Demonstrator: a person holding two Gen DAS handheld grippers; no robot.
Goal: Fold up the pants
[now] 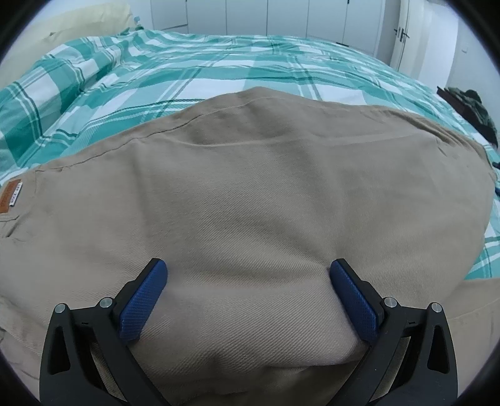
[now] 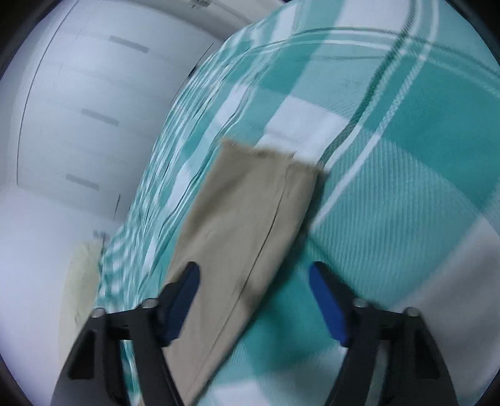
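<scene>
Beige pants [image 1: 250, 187] lie spread over a bed with a teal and white checked cover [image 1: 218, 68]. A brown label [image 1: 11, 193] marks their waist at the far left. My left gripper [image 1: 247, 265] is open and low on the cloth, and a soft bulge of fabric rises between its blue pads [image 1: 143, 299]. In the blurred, tilted right wrist view a narrow beige pant leg [image 2: 250, 203] ends in a hem on the cover [image 2: 390, 156]. My right gripper [image 2: 253, 267] stands open above that leg, its left finger over the cloth and its right finger over the cover.
A cream pillow [image 1: 78, 22] lies at the bed's far left. White wardrobe doors [image 1: 281, 15] stand behind the bed, and a door with a handle [image 1: 403, 34] is at the right. A dark bundle [image 1: 472, 106] sits beyond the bed's right edge.
</scene>
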